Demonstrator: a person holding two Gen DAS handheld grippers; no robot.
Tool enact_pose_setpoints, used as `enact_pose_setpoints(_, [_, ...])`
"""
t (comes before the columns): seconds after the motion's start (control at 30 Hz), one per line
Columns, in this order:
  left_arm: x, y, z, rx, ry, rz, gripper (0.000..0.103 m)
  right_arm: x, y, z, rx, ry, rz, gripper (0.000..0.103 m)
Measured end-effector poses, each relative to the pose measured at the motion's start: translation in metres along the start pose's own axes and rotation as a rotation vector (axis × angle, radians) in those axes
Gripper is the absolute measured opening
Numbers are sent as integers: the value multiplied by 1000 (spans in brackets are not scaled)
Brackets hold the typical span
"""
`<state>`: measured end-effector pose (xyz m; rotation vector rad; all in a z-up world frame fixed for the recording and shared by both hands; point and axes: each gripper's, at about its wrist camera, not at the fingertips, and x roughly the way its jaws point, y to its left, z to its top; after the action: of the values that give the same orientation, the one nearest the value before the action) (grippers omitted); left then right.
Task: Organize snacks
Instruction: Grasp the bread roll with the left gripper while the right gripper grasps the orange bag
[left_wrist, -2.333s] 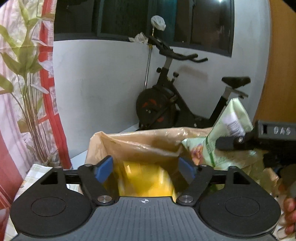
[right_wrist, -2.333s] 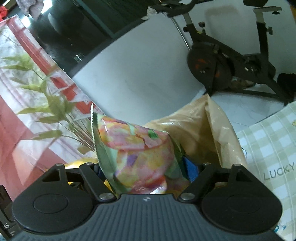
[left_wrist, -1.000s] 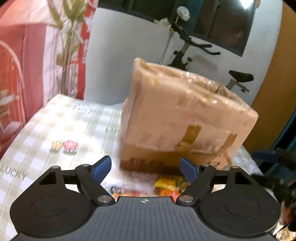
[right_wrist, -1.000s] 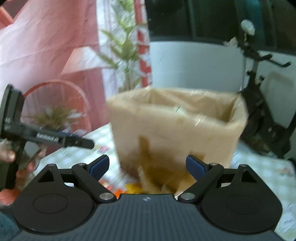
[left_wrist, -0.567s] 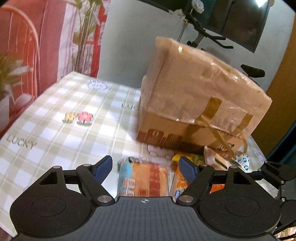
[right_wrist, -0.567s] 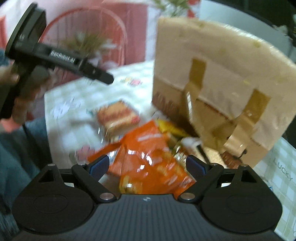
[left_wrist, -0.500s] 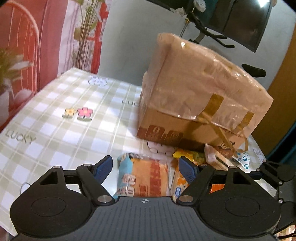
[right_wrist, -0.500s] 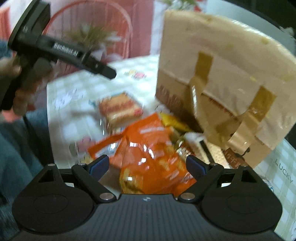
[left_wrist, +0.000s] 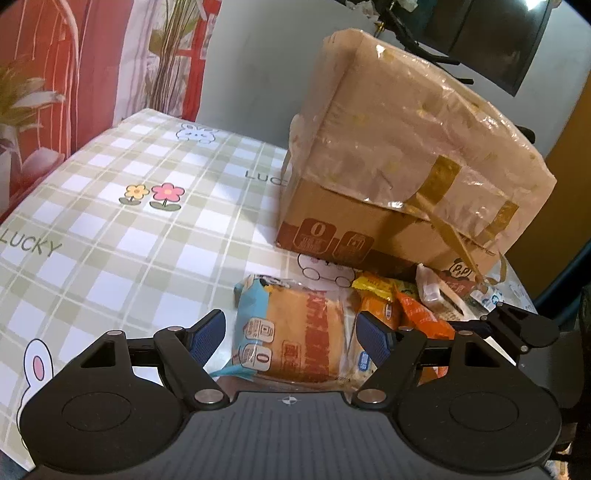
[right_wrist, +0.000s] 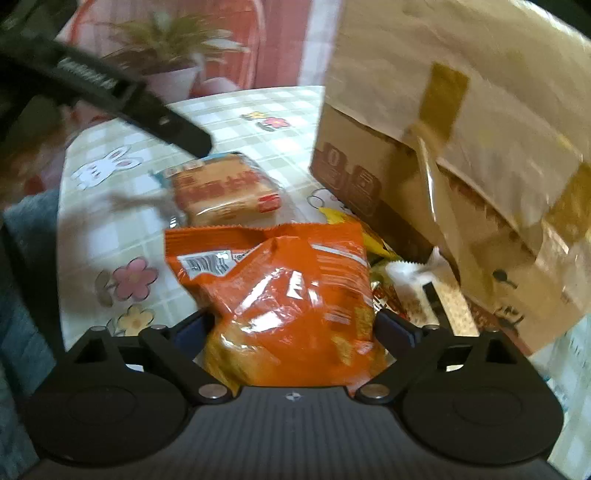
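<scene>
While both grippers hang low over the snack pile, each view gives its own cues for a clean pick.

Left wrist view
- left gripper (left_wrist: 291, 338): jaws apart, nothing clamped; the blue pads stand on either side of the cake packet (left_wrist: 295, 332) without pressing it.
- cake packet: lies flat on the checked worktop (left_wrist: 122, 236), just in front of the cardboard box (left_wrist: 399, 177), touching the small orange and yellow packets (left_wrist: 388, 299) to its right.
- advice: lower squarely so both pads meet the packet's long edges together; the film looks slippery and the cake soft, so a gentle close is likely enough.
- risk: the right pad sits close to the neighbouring packets and could catch one.

Right wrist view
- right gripper (right_wrist: 291, 332): jaws opening, wide apart; the orange chip bag (right_wrist: 284, 291) lies between them, and I judge the pads are not pressing it.
- orange chip bag: rests on the worktop atop other small packets, near the box's front wall, with the cake packet beyond it.
- advice: take the bag across its puffed middle, closing slowly, since it is air-filled and may squirm.
- box: its bag-lined top is out of view here, so judge the lift height before carrying.
- blur: this picture is smeared; fine contact cannot be told.
</scene>
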<state>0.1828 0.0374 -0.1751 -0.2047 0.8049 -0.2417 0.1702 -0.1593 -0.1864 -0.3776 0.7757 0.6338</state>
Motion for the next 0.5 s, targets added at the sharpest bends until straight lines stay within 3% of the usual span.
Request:
enact_pose_setpoints(0.13, [4,0,-3,2,8,-1,79,2,-6,-2,96,-25,-5,96])
enact_pose_setpoints(0.37, [21,-6,-5,47,40,24,80,-18,-15,-7,285,-111,43,74])
enact_pose_setpoints(0.5, [37,-14,-5,110,62,48,81,-31,-16,-10,320,-137,28,71])
